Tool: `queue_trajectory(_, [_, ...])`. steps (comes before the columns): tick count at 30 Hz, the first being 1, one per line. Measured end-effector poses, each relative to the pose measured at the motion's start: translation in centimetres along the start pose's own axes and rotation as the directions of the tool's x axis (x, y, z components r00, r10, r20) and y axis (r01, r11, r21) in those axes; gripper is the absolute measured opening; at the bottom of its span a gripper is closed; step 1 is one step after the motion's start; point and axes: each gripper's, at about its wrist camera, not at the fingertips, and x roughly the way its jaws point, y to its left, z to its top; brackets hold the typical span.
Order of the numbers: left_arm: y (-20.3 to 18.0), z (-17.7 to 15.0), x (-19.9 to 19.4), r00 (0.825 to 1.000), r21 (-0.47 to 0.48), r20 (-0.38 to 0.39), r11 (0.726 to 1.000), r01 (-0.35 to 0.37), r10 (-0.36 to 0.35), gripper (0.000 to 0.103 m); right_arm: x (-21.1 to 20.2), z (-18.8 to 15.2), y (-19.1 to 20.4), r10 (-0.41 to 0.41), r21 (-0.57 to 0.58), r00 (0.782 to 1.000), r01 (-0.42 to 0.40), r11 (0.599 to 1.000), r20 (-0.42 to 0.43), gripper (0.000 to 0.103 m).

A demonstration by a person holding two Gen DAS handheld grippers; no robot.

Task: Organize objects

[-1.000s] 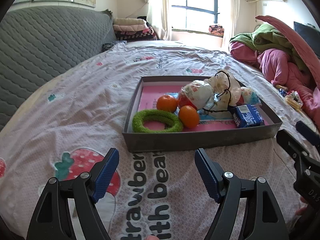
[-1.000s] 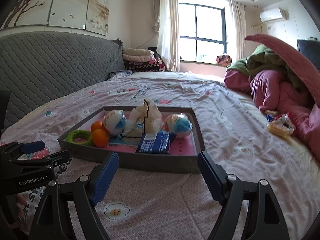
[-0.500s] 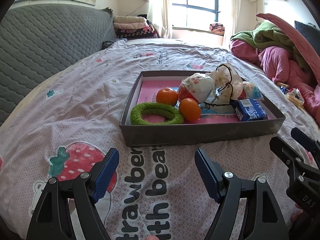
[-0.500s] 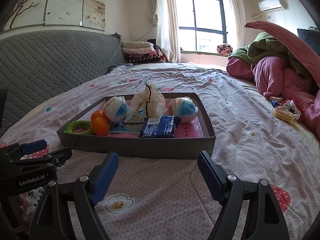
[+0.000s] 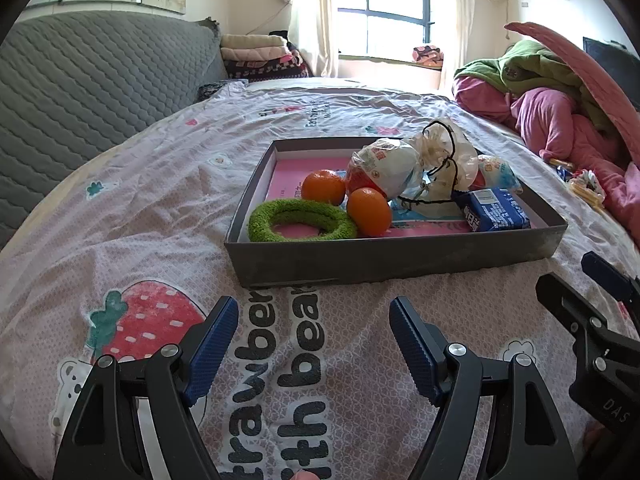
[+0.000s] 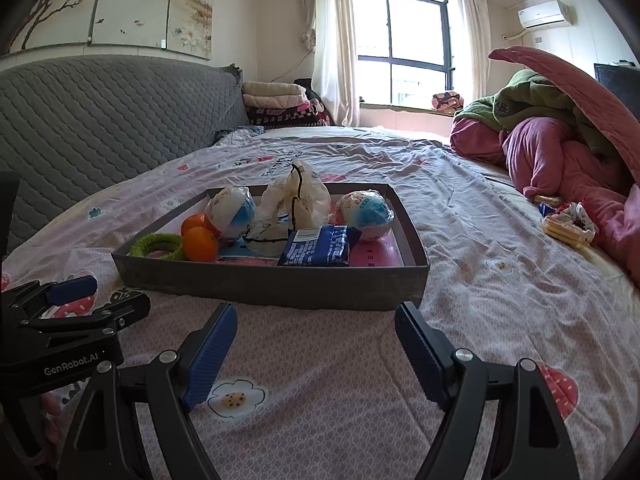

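A grey tray (image 5: 360, 258) (image 6: 272, 286) with a pink floor lies on the bed. It holds a green fuzzy ring (image 5: 300, 220) (image 6: 158, 245), two oranges (image 5: 368, 212) (image 6: 200, 243), a blue snack pack (image 5: 494, 210) (image 6: 320, 246), two wrapped balls (image 6: 366, 212) and a crumpled white bag with a black cord (image 5: 440, 164) (image 6: 298, 196). My left gripper (image 5: 314, 320) is open and empty, short of the tray's near wall. My right gripper (image 6: 316, 326) is open and empty too, just before the tray. Each gripper also shows at the edge of the other's view.
A pink and green heap of bedding (image 6: 560, 128) fills the right side. Loose snack wrappers (image 6: 568, 224) lie on the sheet near it. A grey quilted headboard (image 6: 100, 120) runs along the left, with folded blankets (image 6: 276, 104) by the window.
Both grippers have drawn back a little and dropped lower, so the tray sits slightly farther off. Neither has changed its opening, and the tray's contents have not moved.
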Motion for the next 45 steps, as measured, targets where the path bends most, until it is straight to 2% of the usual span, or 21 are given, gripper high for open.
queue_trajectory(9, [-0.3, -0.5, -0.2, 1.000, 0.004, 0.013, 1.000, 0.000, 0.000, 0.079, 0.0, -0.5, 0.2, -0.001, 0.010, 1.000, 0.001, 1.000, -0.007, 0.081])
queue_trajectory(45, [-0.3, -1.3, 0.7, 1.000, 0.002, -0.013, 1.000, -0.022, 0.022, 0.079, 0.7, -1.2, 0.2, -0.021, 0.008, 0.999, 0.022, 1.000, -0.041, 0.081])
